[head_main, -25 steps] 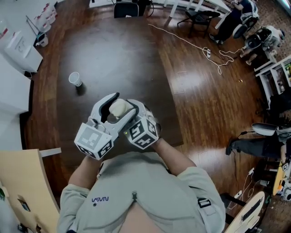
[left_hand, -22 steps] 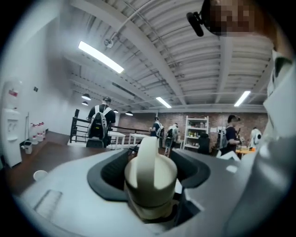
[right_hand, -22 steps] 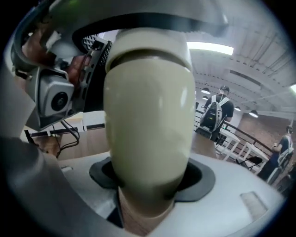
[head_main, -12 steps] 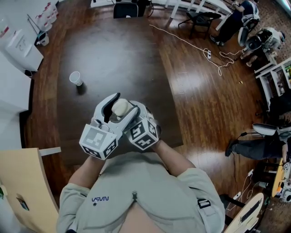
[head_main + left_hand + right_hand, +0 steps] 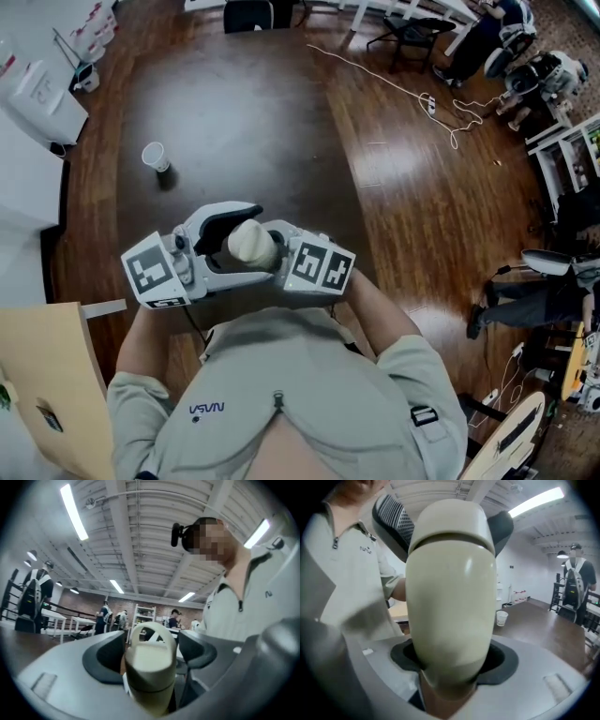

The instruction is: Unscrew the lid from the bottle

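A cream bottle with a loop-handled lid is held up in front of the person's chest, above the dark table. My right gripper is shut on the bottle's body, whose sides sit against its dark pads. My left gripper reaches in from the left, its jaws around the lid. These jaws have just been opening. The lid stands between the dark pads with a thin gap on each side. In the right gripper view the bottle hides most of what lies beyond it.
A white paper cup stands on the table to the far left. White boxes lie left of the table, and a beige chair is at lower left. A white cable trails over the wooden floor. People stand far off.
Both grippers and the bottle have swung round and shifted. The left gripper's marker cube now sits further left. The left jaws have widened around the lid.
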Tool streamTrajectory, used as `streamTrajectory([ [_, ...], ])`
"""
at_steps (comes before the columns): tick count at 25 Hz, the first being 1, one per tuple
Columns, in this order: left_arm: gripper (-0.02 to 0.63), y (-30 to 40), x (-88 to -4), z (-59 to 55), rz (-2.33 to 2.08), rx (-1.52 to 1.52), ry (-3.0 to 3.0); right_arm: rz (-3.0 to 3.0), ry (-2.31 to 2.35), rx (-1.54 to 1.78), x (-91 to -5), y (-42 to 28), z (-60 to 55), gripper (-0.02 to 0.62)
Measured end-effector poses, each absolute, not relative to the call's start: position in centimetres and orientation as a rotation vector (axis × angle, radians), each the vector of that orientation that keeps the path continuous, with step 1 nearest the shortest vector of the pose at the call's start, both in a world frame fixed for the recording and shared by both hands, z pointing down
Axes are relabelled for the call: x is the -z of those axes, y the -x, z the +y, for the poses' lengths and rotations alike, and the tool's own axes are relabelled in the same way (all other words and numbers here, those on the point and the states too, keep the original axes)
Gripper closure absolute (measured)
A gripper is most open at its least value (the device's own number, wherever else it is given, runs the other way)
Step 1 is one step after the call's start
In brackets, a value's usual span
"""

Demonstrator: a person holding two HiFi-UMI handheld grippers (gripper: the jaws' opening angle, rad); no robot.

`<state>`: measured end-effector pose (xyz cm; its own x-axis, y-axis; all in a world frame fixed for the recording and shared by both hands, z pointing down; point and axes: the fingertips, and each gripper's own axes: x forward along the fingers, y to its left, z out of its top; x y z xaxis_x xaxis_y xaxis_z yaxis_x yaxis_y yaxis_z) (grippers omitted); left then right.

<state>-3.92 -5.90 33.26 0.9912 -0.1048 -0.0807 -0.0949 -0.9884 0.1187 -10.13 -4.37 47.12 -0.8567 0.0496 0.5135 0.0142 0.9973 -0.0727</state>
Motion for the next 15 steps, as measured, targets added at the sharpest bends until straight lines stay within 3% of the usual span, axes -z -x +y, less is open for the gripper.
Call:
streamTrajectory([
  [7,0.240,4.0,-32.8,-2.0,0.227,0.006,-3.064,-2.585,0.383,-0.108,-45.9,10.2,-0.3,0.296],
  [10,0.301,4.0,-33.1,-1.9,0.234,-0.019,-3.075,-2.576,0.420,-0.102,-45.9,10.2,0.2,0.296],
  [15,0.302,3.6,-33.5,-2.8,0.097,-0.045,-3.113,-2.561,0.333,-0.078,-46.6,9.9,-0.9,0.296],
])
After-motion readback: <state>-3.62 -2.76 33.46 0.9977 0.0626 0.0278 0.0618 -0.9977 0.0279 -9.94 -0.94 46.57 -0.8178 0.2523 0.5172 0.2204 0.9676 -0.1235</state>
